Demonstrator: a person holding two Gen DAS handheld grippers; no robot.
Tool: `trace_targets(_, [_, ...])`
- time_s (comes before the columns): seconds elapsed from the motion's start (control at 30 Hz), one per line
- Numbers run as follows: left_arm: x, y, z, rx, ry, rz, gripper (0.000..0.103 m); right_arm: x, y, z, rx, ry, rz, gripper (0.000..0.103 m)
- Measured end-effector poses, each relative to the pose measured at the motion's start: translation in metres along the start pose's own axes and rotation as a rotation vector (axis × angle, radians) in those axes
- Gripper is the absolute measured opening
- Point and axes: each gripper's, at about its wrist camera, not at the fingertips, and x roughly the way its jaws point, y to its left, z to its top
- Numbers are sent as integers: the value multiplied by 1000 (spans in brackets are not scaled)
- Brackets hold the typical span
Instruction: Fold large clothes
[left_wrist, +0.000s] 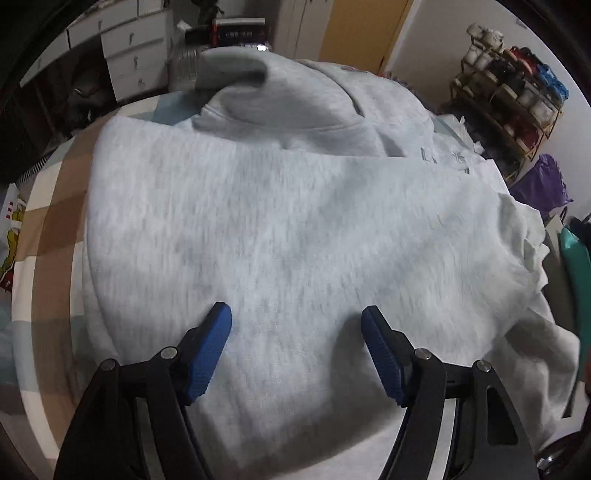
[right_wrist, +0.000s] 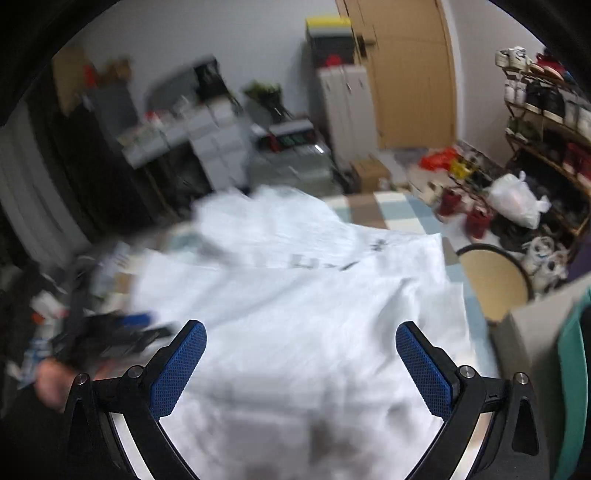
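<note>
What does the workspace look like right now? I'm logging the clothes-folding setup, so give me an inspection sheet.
Surface: checked cover in beige, white and pale blue, mostly hidden under the garment.
Job's things: light grey sweatshirt spread out, a layer folded across it, dark print near the far edge.
Clutter: nothing seen on the surface besides the garment.
Grippers: left tongs open above the fabric, nothing between them; right tongs open, nothing held.
Cables: nothing seen.
Surroundings: shoe rack, wooden door, white drawers, round stool, white plastic bag.
</note>
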Motion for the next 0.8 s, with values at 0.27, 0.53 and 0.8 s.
trace_targets(0.27, [-20,3,10,0,-60,-39,69,126,-40,-25,-53,298,-177,87])
trace_targets(0.53, [6,32,9,-188,-20,-49,68,111,-36,-29,-110,309,-184,85])
trace_targets(0.8, [-31,41,-13,-314,-182,-97,69,50,36,68,-203,146,-71,93])
